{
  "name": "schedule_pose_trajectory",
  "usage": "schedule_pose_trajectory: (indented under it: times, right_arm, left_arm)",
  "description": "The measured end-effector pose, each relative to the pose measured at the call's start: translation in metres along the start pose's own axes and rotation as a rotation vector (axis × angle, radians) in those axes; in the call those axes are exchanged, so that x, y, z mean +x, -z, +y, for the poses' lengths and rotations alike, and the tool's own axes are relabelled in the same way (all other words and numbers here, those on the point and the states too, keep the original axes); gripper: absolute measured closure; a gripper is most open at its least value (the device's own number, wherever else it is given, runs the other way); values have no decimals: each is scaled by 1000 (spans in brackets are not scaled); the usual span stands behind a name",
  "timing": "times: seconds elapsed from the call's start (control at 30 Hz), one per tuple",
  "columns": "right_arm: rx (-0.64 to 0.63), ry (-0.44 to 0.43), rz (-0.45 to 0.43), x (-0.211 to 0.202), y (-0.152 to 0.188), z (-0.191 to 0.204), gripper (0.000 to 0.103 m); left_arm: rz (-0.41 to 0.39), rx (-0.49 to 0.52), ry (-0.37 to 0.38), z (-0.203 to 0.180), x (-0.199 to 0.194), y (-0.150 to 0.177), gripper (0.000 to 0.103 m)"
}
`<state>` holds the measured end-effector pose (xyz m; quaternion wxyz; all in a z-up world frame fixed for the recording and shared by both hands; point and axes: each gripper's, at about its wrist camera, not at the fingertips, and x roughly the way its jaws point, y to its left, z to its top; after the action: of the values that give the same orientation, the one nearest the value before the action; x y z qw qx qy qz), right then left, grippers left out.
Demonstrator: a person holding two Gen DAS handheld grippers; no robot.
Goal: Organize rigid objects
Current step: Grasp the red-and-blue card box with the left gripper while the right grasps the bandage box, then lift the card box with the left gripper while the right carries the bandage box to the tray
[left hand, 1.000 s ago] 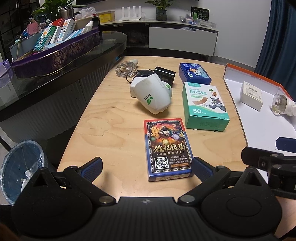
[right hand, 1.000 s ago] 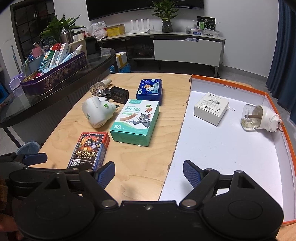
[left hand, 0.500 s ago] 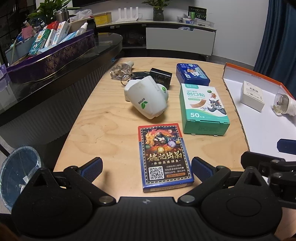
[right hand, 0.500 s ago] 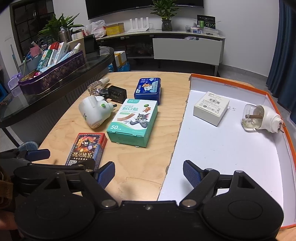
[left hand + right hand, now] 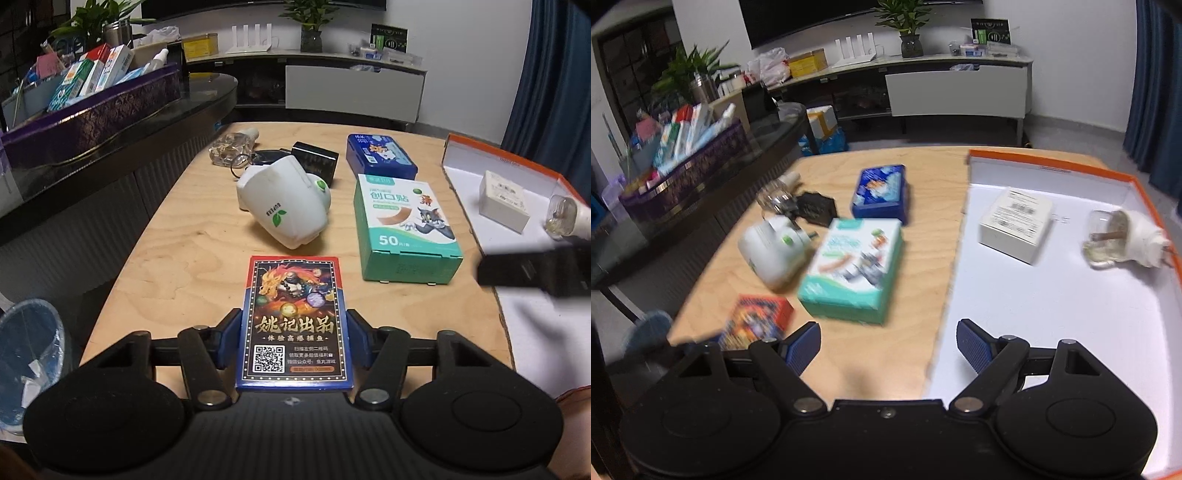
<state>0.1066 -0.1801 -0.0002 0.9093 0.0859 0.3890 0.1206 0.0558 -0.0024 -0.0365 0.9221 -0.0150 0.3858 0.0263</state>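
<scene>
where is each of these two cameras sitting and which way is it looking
Left wrist: on the left gripper, looking down along its fingers, closing on the card box; the right gripper's dark finger intrudes at right.
Right wrist: on the right gripper, open over the table's edge with the orange tray.
Shared: card box, bandage box, tray.

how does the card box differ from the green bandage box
The card box is thin and dark with a red and blue border; the bandage box is thicker and green and white. The card box sits between the closing left gripper's fingers; the bandage box lies free, nothing touching it. The card box bears a QR code, the bandage box a cartoon cat. Both lie flat on the wooden table.
</scene>
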Motion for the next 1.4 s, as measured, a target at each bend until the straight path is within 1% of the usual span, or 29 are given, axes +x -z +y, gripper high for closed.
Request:
schedule_pose_trajectory:
  times: [0.1,0.17,0.33,0.4,0.47,0.57,0.67,0.73,0.83,0.97,1.07,1.17,1.27,1.33,1.4]
  right_arm:
    - [35,-21,23,15,-16,10,8]
    - [40,-8,42,29,-27,18,8]
    - [40,69,89,66,-44,37,8]
    - [36,117,108,80,-47,41,7]
    - [36,135,116,90,-49,43,6]
    - [23,171,154,106,-52,47,6]
    - [24,163,146,109,-50,45,17]
    - [16,161,119,101,-48,44,19]
    - [23,122,78,79,-47,38,19]
    - [15,111,-5,37,-42,23,19]
    - [45,107,-58,4,-35,3,19]
    - [83,113,-112,-28,-27,-21,19]
    - [91,151,-150,-52,-16,-42,19]
    - [84,186,-164,-64,-9,-52,19]
    - [96,191,-170,-75,-2,-64,19]
  left_arm:
    - [-5,-17,4,5,-3,2,43]
    - [-6,-27,5,8,-4,2,43]
    - [-17,-52,12,15,-5,3,43]
    - [-22,-57,8,16,-6,4,43]
    - [-26,-60,8,17,-5,3,43]
    - [-31,-80,27,18,-7,4,43]
    - [-34,-76,20,18,-6,4,43]
    - [-38,-78,22,19,-6,3,43]
    - [-52,-78,31,18,-10,3,43]
    - [-78,-57,58,11,-17,1,43]
    - [-86,-44,84,4,-22,2,43]
    - [-99,-29,101,-3,-29,0,43]
    - [-130,-15,130,-13,-42,-5,43]
    - [-153,-2,148,-24,-52,-8,43]
    - [-177,13,168,-36,-61,-13,43]
